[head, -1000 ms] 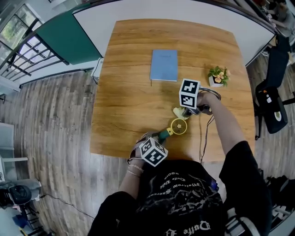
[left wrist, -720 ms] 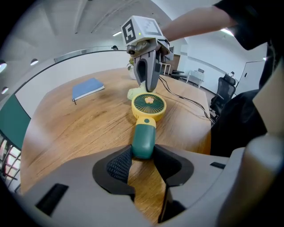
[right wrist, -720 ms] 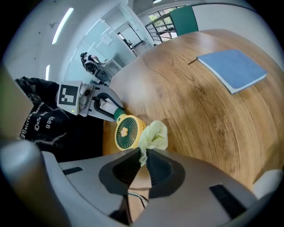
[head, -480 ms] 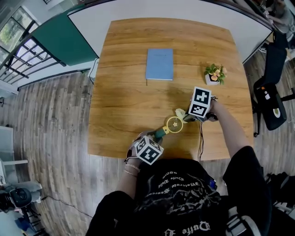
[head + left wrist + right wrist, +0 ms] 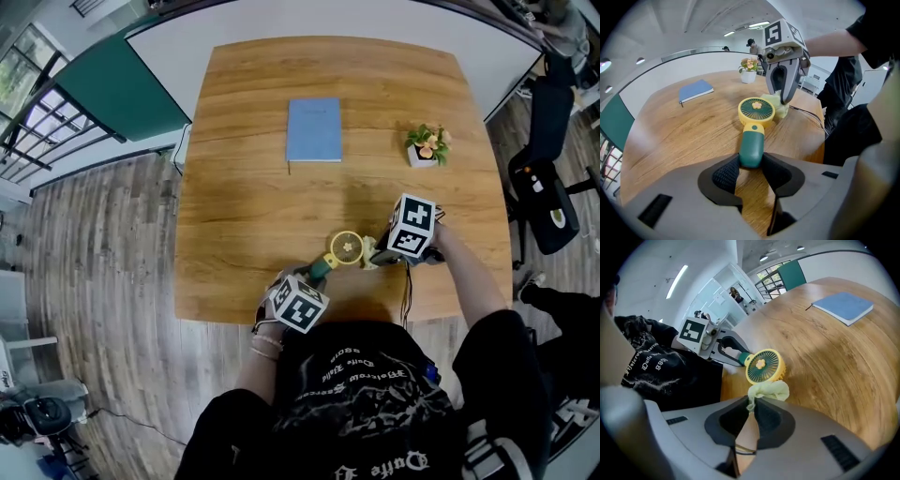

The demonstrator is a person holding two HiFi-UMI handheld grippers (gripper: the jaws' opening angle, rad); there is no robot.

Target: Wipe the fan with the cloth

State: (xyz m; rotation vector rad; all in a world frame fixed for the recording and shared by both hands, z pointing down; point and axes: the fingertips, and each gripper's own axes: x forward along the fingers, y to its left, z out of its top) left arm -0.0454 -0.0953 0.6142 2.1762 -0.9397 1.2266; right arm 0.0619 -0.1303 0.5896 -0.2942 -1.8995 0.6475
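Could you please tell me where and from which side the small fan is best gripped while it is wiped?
Grip the fan's green handle from its butt end, as the left gripper does: it is slim and straight, leaving the round head clear for the right gripper's cloth.

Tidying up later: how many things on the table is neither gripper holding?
2: the blue notebook at the far middle, and the small potted plant to its right. Nothing else shows, though something small may be hidden.

Concealed parts
Tail of cloth point(image 5: 768, 390) lost between right gripper point(image 5: 751, 408) fingers; fan point(image 5: 756, 110) handle end covered by left gripper point(image 5: 751, 164) fingers; book point(image 5: 313, 129) cover print too small.
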